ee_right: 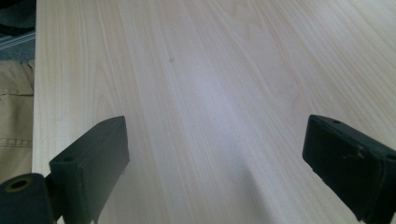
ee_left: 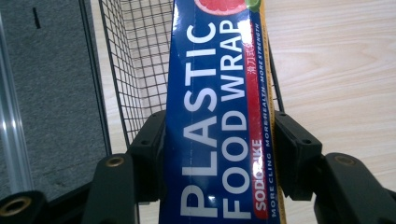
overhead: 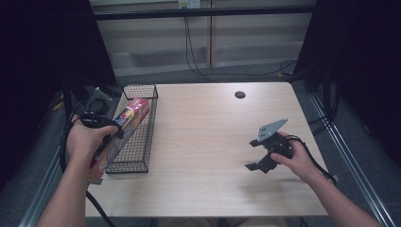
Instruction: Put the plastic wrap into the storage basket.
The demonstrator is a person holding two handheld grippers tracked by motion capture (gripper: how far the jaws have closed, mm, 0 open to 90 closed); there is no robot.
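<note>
Two grippers are at work over a pale wooden surface (overhead: 208,142). At the left edge, the left gripper (overhead: 111,130) has its jaws clamped on a long blue box of plastic food wrap (overhead: 124,127); in the left gripper view the black pads (ee_left: 149,154) press against both long sides of the box (ee_left: 219,121), whose white lettering reads "PLASTIC FOOD WRAP" beside a red strip. From the high view the box lies slanted, its far end with a red panel over the open top of a black wire basket (overhead: 142,137), its near end sticking out past the basket's near left corner and beyond the left hand (overhead: 85,139). Whether the box touches the basket's rim cannot be told. The basket stands along the left side of the surface, long and narrow, running from near to far; in the left gripper view its mesh (ee_left: 135,70) shows behind and left of the box, with grey floor (ee_left: 51,93) further left.

On the right side of the surface, well apart from the basket, the right hand (overhead: 295,158) holds the right gripper (overhead: 255,153), with a grey three-cornered plate (overhead: 272,128) on top. Its jaws stand wide apart with nothing between them, and the right gripper view (ee_right: 215,154) looks along them at bare wood grain. A small dark round hole (overhead: 240,94) sits near the far edge of the surface
</note>
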